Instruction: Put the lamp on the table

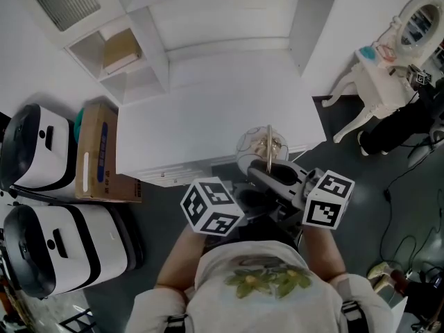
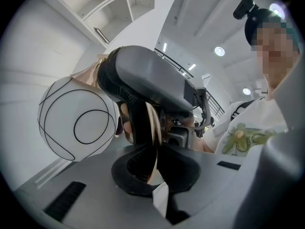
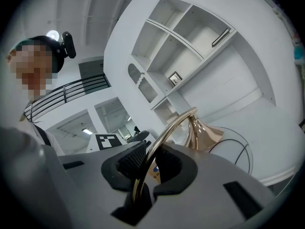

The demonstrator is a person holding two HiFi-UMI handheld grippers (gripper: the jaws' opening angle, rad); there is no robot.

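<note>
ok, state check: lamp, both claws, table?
lamp: in the air, carried by both claws
left claw: shut on lamp
right claw: shut on lamp
table: lamp not on it yet

No legible text, brand or number found. Cardboard box [image 1: 104,159]: the blue side panel carries pale print, too small to read. Left marker cube [image 1: 211,207] and right marker cube [image 1: 327,200]: black-and-white square code patterns only, no letters or digits. Shirt [image 1: 267,279]: green leaf graphic, no wording made out.
</note>
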